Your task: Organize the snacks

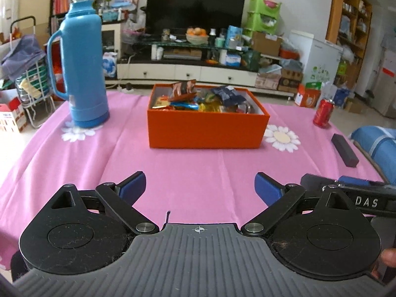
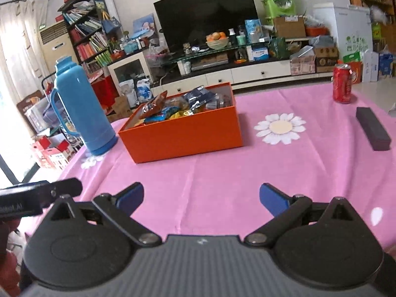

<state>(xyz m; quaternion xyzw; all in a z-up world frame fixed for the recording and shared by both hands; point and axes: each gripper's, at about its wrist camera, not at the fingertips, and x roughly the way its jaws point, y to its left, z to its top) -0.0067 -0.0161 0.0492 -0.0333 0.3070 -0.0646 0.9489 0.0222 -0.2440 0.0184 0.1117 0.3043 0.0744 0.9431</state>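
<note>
Both hand-held grippers [image 1: 199, 188] [image 2: 201, 198] agape, empty, before snack-filled orange box [image 1: 205, 130].

The left gripper [image 1: 199, 186] and right gripper [image 2: 201, 199] look alike: blue pads on black linkage arms with silver pivot screws, round black discs either side, and a grey ribbed body. The left body carries a small white crosshair mark.

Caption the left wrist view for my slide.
Open left tool faces snack-filled orange box on pink tablecloth.
</note>
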